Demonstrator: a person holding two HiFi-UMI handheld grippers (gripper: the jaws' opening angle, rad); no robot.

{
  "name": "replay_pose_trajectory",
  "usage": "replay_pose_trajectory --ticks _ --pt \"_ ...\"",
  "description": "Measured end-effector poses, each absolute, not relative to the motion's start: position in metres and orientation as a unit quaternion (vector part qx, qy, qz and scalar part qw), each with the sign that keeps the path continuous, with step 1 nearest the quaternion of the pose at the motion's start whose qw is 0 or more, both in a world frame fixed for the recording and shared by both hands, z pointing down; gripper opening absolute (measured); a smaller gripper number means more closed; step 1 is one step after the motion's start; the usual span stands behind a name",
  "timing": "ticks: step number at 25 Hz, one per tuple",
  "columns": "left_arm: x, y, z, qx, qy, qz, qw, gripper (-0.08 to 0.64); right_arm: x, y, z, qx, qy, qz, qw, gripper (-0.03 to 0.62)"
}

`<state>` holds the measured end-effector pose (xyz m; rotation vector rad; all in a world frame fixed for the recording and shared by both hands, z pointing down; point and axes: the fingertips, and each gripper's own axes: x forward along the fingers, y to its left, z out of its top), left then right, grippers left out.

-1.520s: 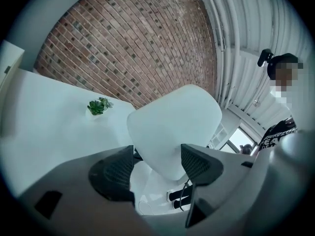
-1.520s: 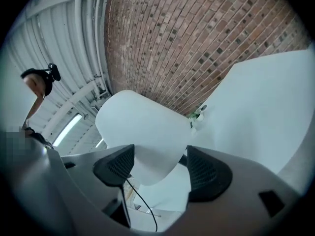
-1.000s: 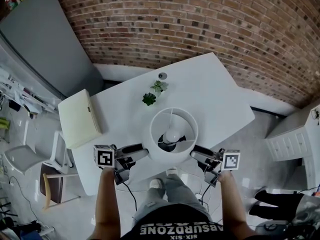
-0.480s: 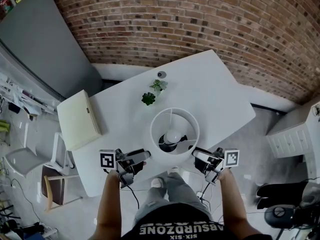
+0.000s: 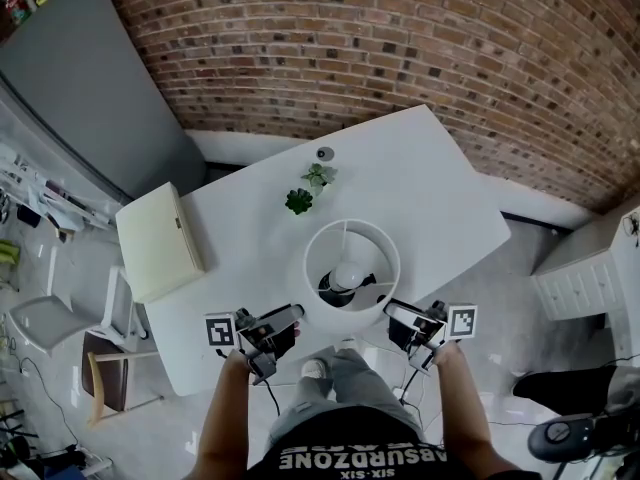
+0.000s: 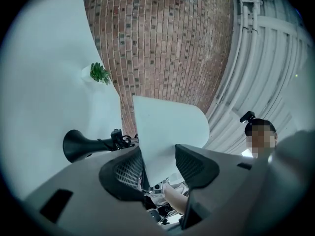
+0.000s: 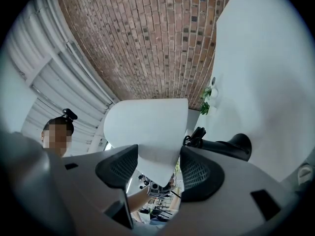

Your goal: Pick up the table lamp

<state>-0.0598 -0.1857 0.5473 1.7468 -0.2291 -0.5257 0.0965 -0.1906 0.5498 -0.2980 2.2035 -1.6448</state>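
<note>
Your left tongs (image 5: 286,317) (image 6: 160,157) and right tongs (image 5: 397,313) (image 7: 158,159) are both released. Their jaws have just been closing in but stand partly apart. The lamp's white fabric drum shade (image 6: 167,132) (image 7: 152,127) fills each gap, and no pad is clearly pressing on it.

The white table lamp (image 5: 312,268) stands upright on the white tabletop (image 5: 430,198), near its 6 o'clock edge and directly in front of you. You hold the left tongs at the lamp's 7 o'clock and the right tongs at its 5 o'clock, with both sets of tips just beside the shade.

Down through the open shade you can see the round white bulb (image 5: 347,271) above the black dome-shaped base (image 5: 334,288) (image 6: 78,145) (image 7: 237,149).

2 small green potted plants (image 5: 299,200) sit at the lamp's 11 o'clock, well apart from it. A cream rectangular box (image 5: 160,240) lies at the table's 9 o'clock corner. A red brick wall (image 5: 400,58) runs along 12 o'clock.
</note>
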Motion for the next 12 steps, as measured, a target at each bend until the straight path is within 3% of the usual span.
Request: replay_pose_trajectory --ticks 12 --pt "-0.0598 -0.1942 0.541 0.773 -0.113 -0.231 0.58 0.184 0.0976 -0.1981 0.5447 -0.126 0.789 -0.571 0.187 0.24"
